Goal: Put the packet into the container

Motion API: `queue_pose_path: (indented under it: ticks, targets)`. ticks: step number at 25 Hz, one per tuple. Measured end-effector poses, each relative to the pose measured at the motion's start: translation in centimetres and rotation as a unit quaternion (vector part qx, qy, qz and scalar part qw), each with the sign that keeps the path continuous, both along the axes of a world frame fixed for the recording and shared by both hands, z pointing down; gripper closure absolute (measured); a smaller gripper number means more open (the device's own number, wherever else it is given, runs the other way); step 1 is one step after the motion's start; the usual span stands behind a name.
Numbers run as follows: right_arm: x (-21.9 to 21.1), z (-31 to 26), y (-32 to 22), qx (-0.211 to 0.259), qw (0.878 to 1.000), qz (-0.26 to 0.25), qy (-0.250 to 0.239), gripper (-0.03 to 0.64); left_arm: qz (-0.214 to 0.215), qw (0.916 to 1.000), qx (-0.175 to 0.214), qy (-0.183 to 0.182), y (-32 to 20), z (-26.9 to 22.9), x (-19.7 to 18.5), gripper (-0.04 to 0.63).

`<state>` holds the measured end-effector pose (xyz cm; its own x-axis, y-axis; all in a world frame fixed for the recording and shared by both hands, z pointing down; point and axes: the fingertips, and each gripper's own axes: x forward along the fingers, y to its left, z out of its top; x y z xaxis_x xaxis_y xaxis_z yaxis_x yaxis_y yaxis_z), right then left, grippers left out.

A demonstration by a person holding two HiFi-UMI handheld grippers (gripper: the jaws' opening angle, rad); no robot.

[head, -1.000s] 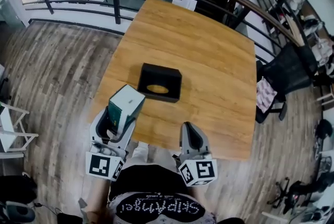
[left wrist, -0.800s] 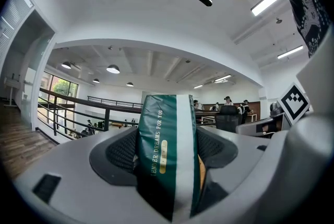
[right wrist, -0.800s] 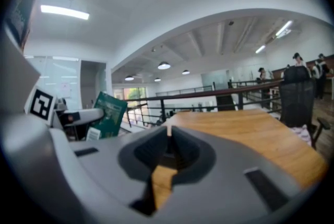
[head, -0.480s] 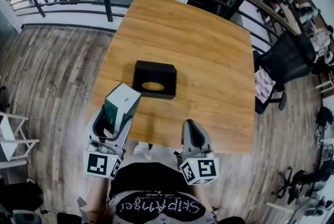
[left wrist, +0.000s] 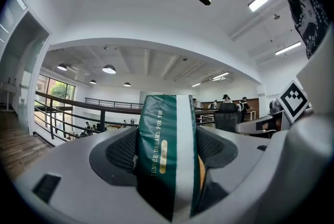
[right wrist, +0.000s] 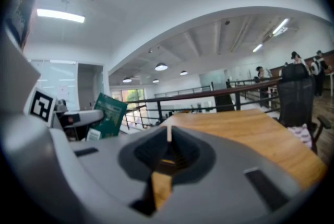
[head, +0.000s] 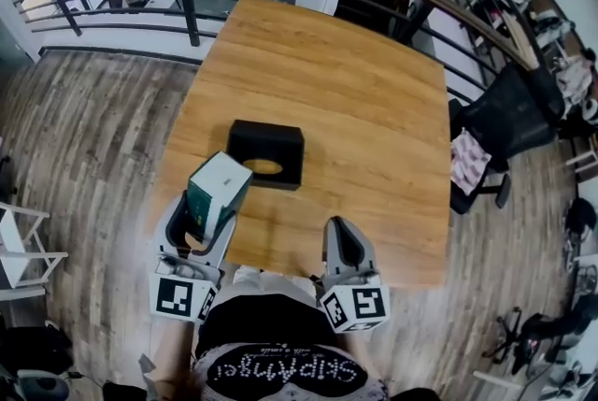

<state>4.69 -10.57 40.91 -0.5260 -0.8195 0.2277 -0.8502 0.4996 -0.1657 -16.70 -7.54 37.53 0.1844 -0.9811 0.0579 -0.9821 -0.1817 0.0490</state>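
We stand at the near edge of the wooden worktop [head: 374, 100]. Our left tongs [head: 207, 210] are clamped on the packet and raised over the worktop's near left part, while our right tongs [head: 342, 238] hover over the near edge with jaws pressed together on nothing. The black container [head: 269, 139] sits on the worktop, left of the middle. The green-and-white packet [head: 220, 182] stands tilted between the left jaws, close to the container's near left corner, outside it.

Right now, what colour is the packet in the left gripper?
The packet is dark green with a white stripe, clearest in the left gripper view.
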Motion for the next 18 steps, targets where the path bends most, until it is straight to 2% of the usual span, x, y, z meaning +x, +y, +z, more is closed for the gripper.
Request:
queue_pose_path:
  ticks: [18]
  targets:
    - [0.2,-0.3,-3.9,0.013,1.000,0.006,-0.007,0.574,-0.017,0.9998,0.010,-0.005,-2.5,-0.3,-1.2,0.235]
